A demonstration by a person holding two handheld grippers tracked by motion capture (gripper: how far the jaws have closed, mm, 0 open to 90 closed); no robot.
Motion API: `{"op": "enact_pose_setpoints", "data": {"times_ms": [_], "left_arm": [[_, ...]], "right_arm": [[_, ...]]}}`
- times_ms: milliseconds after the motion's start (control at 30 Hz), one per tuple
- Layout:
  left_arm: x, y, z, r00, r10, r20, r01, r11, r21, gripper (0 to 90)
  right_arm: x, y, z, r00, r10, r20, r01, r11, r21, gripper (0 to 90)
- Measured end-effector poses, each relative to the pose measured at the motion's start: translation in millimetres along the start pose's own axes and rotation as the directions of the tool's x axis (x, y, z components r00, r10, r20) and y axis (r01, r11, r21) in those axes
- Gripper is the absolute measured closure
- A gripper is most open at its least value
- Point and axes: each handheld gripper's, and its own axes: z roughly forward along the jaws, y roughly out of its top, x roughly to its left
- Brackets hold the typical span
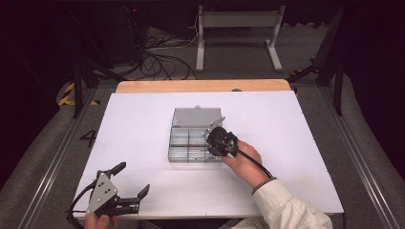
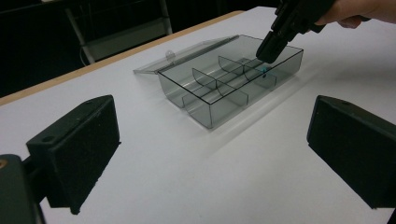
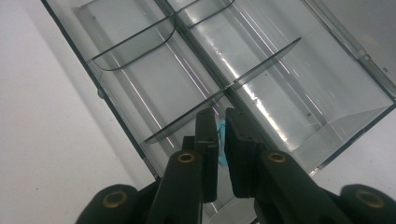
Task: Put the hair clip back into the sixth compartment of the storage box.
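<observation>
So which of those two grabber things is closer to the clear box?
The right gripper: its tips reach down into the box. The left gripper sits apart, near the table's front left edge.

I count one clear organizer box (image 1: 196, 140) with one open lid (image 1: 197, 117) at its far side, on one white table (image 1: 143, 129). I see one small blue item (image 2: 264, 71) inside. Two grippers: left (image 1: 131, 180), near; right (image 1: 220, 141) over the box.
</observation>
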Motion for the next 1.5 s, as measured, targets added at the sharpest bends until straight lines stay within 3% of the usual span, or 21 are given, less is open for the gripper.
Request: {"op": "enact_pose_setpoints", "data": {"times_ms": [233, 433, 700, 833, 1133, 1300, 1500], "left_arm": [[0.5, 0.1, 0.0, 1.0, 0.006, -0.003, -0.006, 1.0, 0.001, 3.0], [0.1, -0.2, 0.4, 1.0, -0.008, 0.001, 0.008, 1.0, 0.0, 3.0], [0.4, -0.1, 0.2, 1.0, -0.006, -0.002, 0.006, 1.0, -0.003, 3.0], [0.5, -0.1, 0.3, 1.0, -0.009, -0.002, 0.009, 1.0, -0.002, 3.0], [0.2, -0.1, 0.0, 1.0, -0.009, -0.003, 0.009, 1.0, -0.002, 3.0], [0.6, -0.2, -0.1, 1.0, -0.008, -0.003, 0.008, 1.0, -0.002, 3.0], [0.4, -0.2, -0.1, 1.0, -0.008, -0.003, 0.008, 1.0, -0.002, 3.0]], "right_arm": [[-2.0, -0.7, -5.6, 1.0, 0.007, -0.007, -0.007, 1.0, -0.025, 78.7], [0.0, -1.0, -17.6, 1.0, 0.008, 0.0, -0.008, 0.997, -0.081, 64.4], [3.6, -3.0, -39.0, 0.9994, -0.013, 0.033, 0.019, 0.984, -0.178, 44.2], [4.1, -4.4, -48.0, 1.0, -0.004, 0.009, 0.006, 0.974, -0.226, 38.1], [3.4, -7.7, -54.2, 1.0, -0.004, 0.006, 0.005, 0.969, -0.246, 33.0], [2.2, -8.5, -56.9, 0.9997, -0.013, -0.019, 0.008, 0.967, -0.256, 22.4], [3.0, -11.9, -63.5, 0.9997, -0.017, -0.017, 0.012, 0.964, -0.267, 16.8]]}}
